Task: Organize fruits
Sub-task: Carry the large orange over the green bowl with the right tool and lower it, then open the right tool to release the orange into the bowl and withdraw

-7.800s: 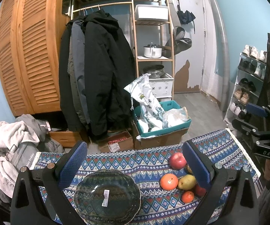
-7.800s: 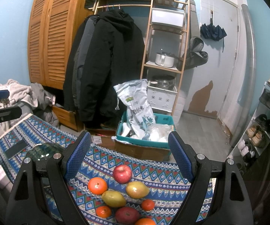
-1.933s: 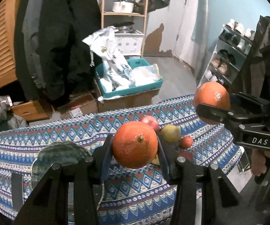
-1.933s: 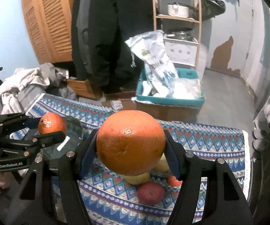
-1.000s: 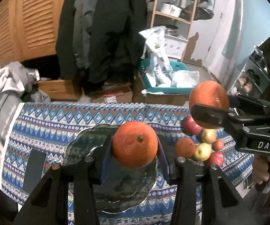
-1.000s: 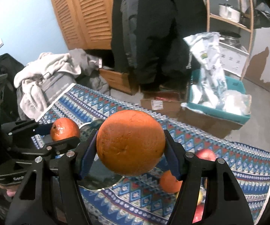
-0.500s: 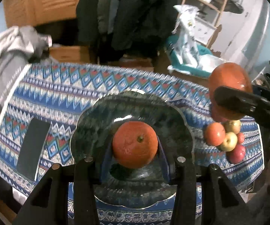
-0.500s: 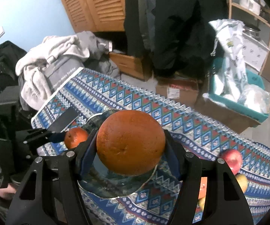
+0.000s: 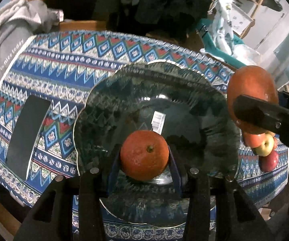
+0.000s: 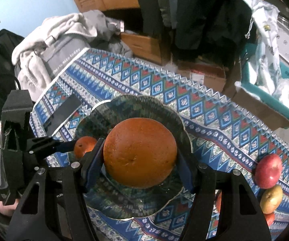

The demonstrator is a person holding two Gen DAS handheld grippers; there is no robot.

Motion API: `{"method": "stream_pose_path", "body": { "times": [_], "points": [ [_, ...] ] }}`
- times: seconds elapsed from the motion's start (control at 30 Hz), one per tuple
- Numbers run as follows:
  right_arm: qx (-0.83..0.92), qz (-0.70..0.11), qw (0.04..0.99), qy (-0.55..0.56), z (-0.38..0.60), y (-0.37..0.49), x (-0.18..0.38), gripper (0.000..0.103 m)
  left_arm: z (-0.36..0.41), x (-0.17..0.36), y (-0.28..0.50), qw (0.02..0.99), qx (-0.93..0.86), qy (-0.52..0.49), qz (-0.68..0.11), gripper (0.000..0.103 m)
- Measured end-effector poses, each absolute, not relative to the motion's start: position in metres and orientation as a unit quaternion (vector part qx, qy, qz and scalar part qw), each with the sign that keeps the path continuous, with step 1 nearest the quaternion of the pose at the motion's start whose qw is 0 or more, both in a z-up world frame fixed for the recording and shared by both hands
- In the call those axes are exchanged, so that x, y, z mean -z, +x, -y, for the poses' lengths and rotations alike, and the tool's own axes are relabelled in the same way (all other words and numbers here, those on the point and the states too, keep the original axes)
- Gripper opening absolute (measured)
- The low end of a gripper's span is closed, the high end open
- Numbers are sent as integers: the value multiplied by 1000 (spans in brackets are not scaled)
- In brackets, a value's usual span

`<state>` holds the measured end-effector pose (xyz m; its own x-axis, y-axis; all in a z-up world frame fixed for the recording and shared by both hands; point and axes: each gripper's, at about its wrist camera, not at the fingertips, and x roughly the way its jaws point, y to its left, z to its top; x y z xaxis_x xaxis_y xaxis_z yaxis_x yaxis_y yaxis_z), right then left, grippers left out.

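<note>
Both grippers have come down from above the tabletop (image 9: 104, 46) and now hang over the dark glass plate (image 9: 124, 84), which fills the middle of each view where a second ago it sat low and small. The left gripper (image 9: 144, 154) is clamped on a small orange (image 9: 144, 154), held just above the plate's centre at the lower middle of its frame. The right gripper (image 10: 140, 156) is clamped on a large orange (image 10: 140, 152), also over the plate. The step in hand looks like setting both oranges onto the plate. Next, each should probably be lowered until it rests on the glass, side by side and not colliding, before the jaws part. The remaining fruit, a red apple (image 10: 268, 170) and a yellow apple (image 10: 270, 198), waits at the right edge.
</note>
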<state>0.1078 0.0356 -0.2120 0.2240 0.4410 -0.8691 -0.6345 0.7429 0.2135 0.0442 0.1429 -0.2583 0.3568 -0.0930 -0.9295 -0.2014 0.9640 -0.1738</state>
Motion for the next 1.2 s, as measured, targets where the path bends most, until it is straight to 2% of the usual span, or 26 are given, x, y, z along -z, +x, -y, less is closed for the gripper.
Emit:
{"method": "stream_pose_path", "body": {
  "times": [0.6, 0.77, 0.97, 1.2],
  "points": [
    [-342, -580, 730, -118, -51, 99, 269, 66, -150, 273, 42, 800, -52, -125, -584, 49],
    [-338, -593, 722, -110, -52, 101, 277, 67, -151, 272, 39, 800, -58, -123, -584, 53],
    [-344, -584, 730, -92, -49, 103, 264, 66, -151, 265, 37, 804, -64, -120, -579, 64],
    [-338, -553, 757, -86, -44, 98, 229, 66, -143, 247, 37, 814, -57, -112, -566, 65]
  ]
}}
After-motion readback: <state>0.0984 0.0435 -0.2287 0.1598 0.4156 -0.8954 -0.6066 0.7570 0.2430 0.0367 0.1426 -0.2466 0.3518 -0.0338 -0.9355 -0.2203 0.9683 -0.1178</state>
